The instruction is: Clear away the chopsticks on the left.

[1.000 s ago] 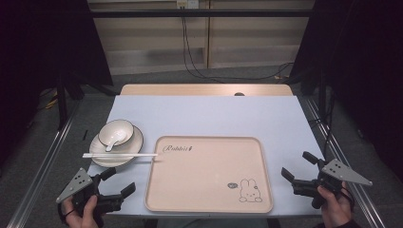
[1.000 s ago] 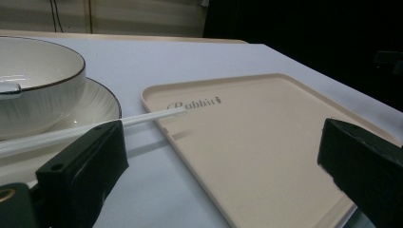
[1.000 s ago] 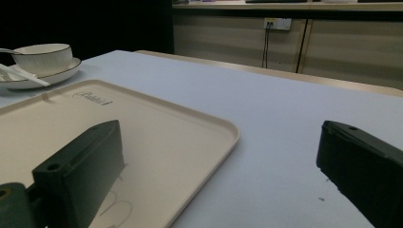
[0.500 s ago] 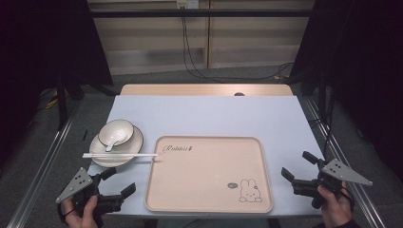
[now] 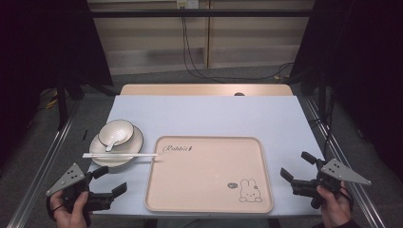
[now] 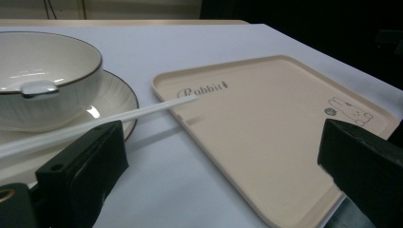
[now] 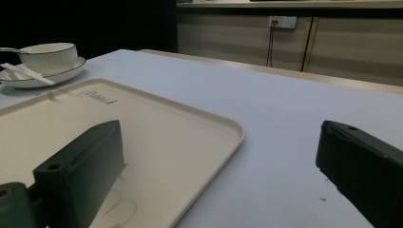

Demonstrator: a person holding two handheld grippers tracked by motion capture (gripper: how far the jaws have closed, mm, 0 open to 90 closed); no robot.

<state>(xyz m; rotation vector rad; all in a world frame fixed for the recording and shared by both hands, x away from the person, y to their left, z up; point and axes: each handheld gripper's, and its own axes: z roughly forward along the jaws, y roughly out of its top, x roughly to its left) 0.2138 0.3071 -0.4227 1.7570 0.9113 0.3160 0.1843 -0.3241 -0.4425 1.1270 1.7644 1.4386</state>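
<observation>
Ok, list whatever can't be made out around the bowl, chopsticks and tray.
- Bowl, left gripper view: left side cut off by the edge.
- Chopsticks, high view: too thin to count.
- Tray, right gripper view: near part hidden by the jaw.
- Tray print, high view: small mark unreadable.

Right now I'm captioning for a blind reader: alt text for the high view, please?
A beige tray lies empty on a pale table, with a bowl on a plate beside it, chopsticks across. Each hand holds an open tool, left and right.
</observation>
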